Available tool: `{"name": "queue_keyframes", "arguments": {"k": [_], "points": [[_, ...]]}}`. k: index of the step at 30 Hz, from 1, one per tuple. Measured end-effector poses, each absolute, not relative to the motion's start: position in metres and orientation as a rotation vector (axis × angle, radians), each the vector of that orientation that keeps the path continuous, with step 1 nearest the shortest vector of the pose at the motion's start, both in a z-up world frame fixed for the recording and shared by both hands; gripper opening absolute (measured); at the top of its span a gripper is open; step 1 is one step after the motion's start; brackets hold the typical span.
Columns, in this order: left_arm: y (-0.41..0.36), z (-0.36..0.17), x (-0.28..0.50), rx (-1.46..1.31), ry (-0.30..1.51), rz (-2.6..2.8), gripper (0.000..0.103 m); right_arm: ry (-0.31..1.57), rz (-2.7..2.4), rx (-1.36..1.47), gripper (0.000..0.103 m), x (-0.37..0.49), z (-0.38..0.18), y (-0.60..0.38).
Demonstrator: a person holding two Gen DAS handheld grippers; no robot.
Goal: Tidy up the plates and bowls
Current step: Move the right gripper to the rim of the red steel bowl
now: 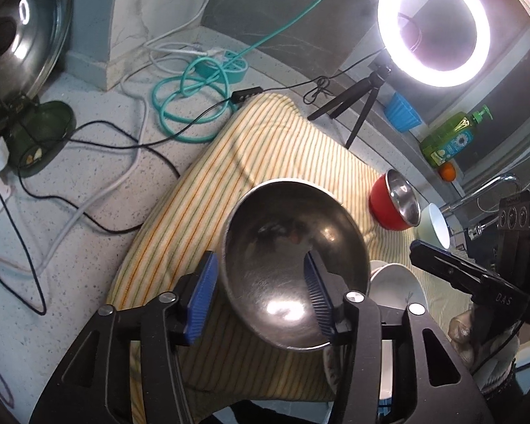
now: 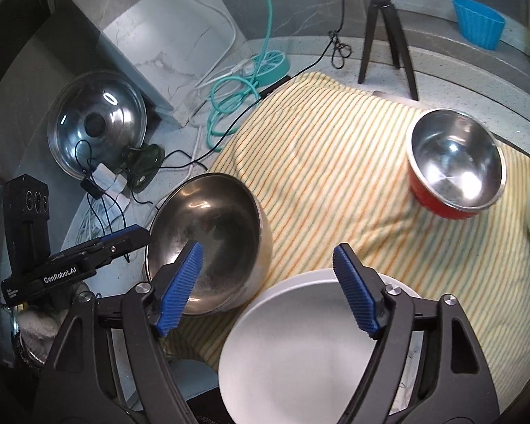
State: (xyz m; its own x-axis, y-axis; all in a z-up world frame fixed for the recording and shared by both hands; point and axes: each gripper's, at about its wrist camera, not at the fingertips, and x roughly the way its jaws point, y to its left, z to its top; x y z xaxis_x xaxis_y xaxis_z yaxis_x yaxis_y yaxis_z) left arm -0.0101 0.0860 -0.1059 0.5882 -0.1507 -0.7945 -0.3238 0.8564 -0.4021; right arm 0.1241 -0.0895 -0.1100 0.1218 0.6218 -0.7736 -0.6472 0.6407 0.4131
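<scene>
Two views over a speckled pale desk (image 1: pixel 88 219), marble-veined wall panels behind it at top. Spread across the middle, a yellow striped cloth (image 1: pixel 265 148), rumpled at its far edge. On the cloth, centre of the left-wrist view: a steel bowl (image 1: pixel 293 265), tilted, rim between the blue pads of the left tool (image 1: pixel 261 296), pads apart and not pressing, released. Lower centre of the right-wrist view: a white bowl (image 2: pixel 300 346) under the right tool (image 2: pixel 268 289), pads spread wide, nothing gripped. Right of centre on the cloth, a red bowl (image 2: pixel 455 162) with steel lining, upright; beside it at the right edge, a pale green bowl (image 1: pixel 436 224), only partly seen. Upper right in the left-wrist view: a lit ring light (image 1: pixel 434 24) on a small black tripod (image 2: pixel 385 31), a blue ribbed cup (image 2: pixel 477 24), a green soap bottle (image 1: pixel 452 137), an orange fruit (image 1: pixel 448 171), a tap (image 1: pixel 491 187). Upper left: a pot lid (image 2: pixel 95 120) propped in a dark green stand (image 1: pixel 39 137), coiled teal cable (image 1: pixel 190 106), white and black cords trailing across the desk.
</scene>
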Motion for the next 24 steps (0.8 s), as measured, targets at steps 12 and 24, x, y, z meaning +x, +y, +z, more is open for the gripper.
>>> {"name": "queue_keyframes", "arguments": {"k": [12,24], "points": [[0.047,-0.086,0.032,-0.462,0.937,-0.023,0.056,1.039,0.756,0.046,0.086,0.15,-0.085,-0.177],[-0.007,-0.084,0.092,-0.396,0.948,-0.16,0.056,1.044,0.652,0.161,0.086,0.192,-0.099,-0.228]]}}
